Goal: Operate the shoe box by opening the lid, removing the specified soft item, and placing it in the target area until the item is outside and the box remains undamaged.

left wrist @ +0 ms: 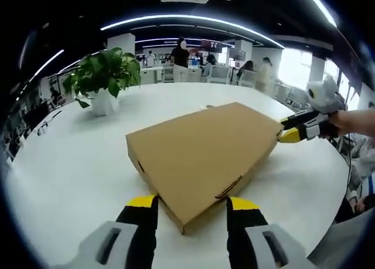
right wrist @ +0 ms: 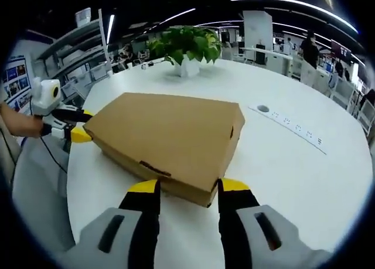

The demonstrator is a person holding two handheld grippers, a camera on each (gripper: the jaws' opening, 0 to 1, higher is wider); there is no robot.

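Observation:
A closed brown cardboard shoe box [left wrist: 202, 152] lies flat on the white table [left wrist: 70, 169], lid down. My left gripper [left wrist: 193, 203] is open, and its yellow-tipped jaws straddle the box's near corner. At the opposite corner my right gripper [left wrist: 291, 129] comes in from the right, its tips at the box edge. In the right gripper view the same box [right wrist: 170, 131] fills the middle. There my right gripper [right wrist: 188, 186] is open astride that corner, and my left gripper [right wrist: 75, 133] touches the far left corner. The soft item is hidden inside the box.
A potted green plant [left wrist: 105, 75] [right wrist: 187, 46] in a white pot stands on the table beyond the box. A row of flush sockets [right wrist: 290, 125] runs along the table to the right. People and desks stand far behind. A person's hand [left wrist: 357, 121] holds the right gripper.

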